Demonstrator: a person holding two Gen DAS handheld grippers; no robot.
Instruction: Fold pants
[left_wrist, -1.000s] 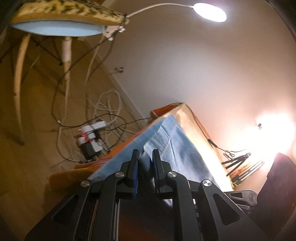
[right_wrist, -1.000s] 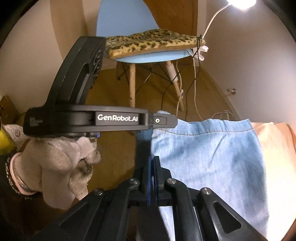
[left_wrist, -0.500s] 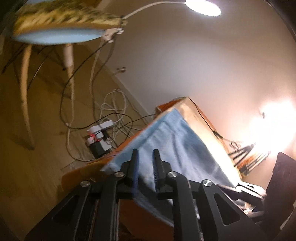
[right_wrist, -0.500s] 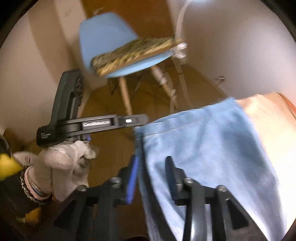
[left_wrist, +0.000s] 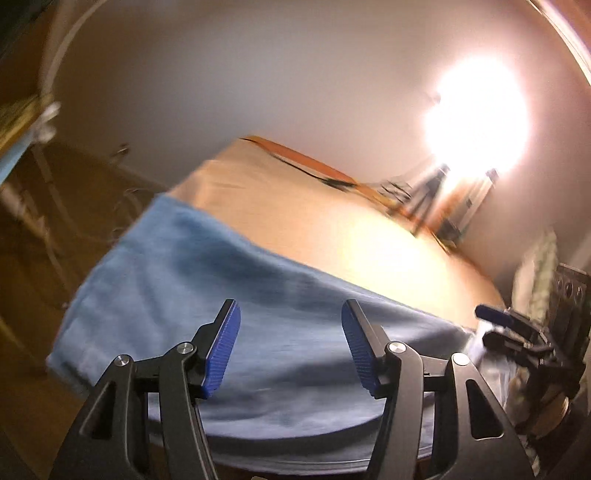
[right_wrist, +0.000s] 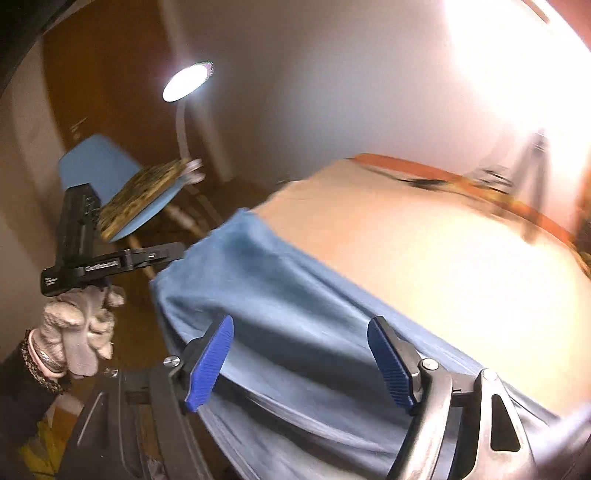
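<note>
Below and ahead of my two claws, the blue pants (left_wrist: 207, 295) lie spread along the near edge of the tan-covered table (left_wrist: 332, 229), one end hanging a little past its left corner. My left claw (left_wrist: 290, 345) hovers over the cloth with its blue pads (left_wrist: 221, 350) spread wide and nothing between them, and my right claw (right_wrist: 301, 363) is likewise gaping and empty above the same stretch of denim. Off to the left of my right claw I see my gloved left hand (right_wrist: 79, 328) holding its black tool beside the pants' end, with a blue chair (right_wrist: 110, 173) and a lit lamp (right_wrist: 188, 81) beyond it.
</note>
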